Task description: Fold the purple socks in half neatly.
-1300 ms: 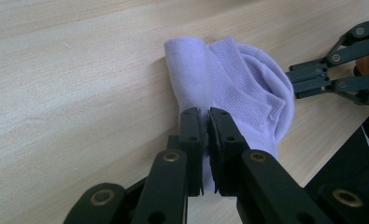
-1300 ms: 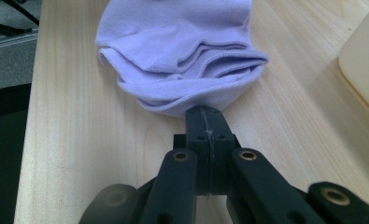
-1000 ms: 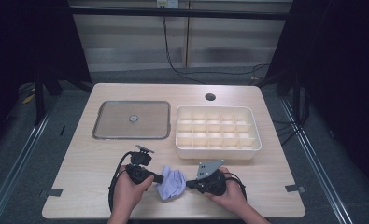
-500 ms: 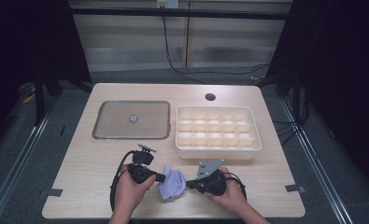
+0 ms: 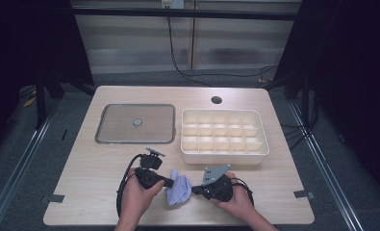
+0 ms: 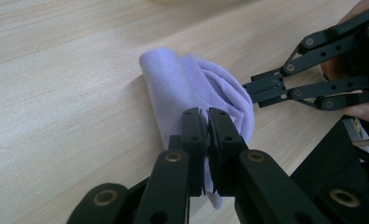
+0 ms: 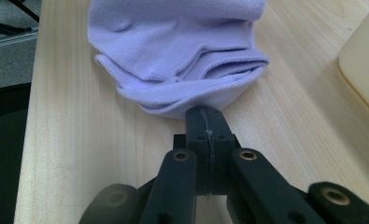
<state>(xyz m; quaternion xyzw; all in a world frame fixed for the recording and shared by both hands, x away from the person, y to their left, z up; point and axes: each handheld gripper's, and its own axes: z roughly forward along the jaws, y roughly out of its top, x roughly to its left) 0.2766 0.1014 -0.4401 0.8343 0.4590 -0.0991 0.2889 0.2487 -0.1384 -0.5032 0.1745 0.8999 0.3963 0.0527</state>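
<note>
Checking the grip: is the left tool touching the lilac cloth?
Touching. The left gripper view shows the left tool shut on a fold of the lilac cloth.

No readable text, label, brand, number or sign on any surface.

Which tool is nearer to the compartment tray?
Right. The right tool sits just in front of the compartment tray's near wall, pinching the lilac cloth. The left tool grips the cloth's other side, farther left of the tray.
</note>
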